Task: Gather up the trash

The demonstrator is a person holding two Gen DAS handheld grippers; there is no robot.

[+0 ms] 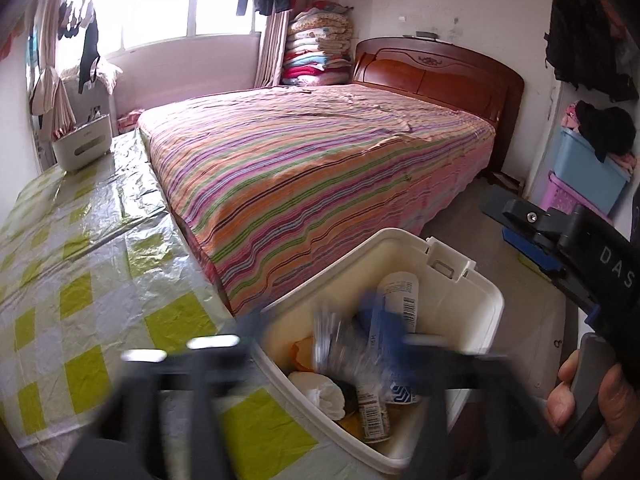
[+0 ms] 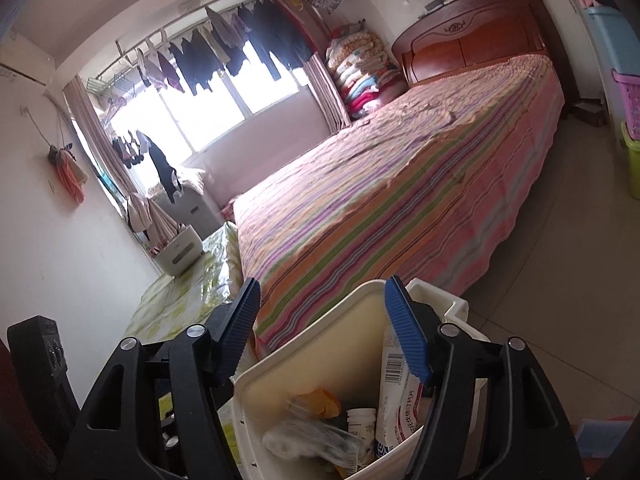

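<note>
Right wrist view is showing the right gripper (image 2: 322,326) standing open and empty above the white bin (image 2: 256,384). The left gripper (image 1: 320,364), blurred, is hanging wide open over it, gripping nothing. Inside, a crinkly wrapper (image 2: 316,440) and bottles (image 1: 374,412) are lying; light, slippery stuff, probably best pinched across a fold. The striped bed (image 2: 400,200) is stretching behind.

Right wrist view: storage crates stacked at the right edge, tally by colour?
Blue crate: 1
Purple crate: 1
Green crate: 1
Total: 3
</note>
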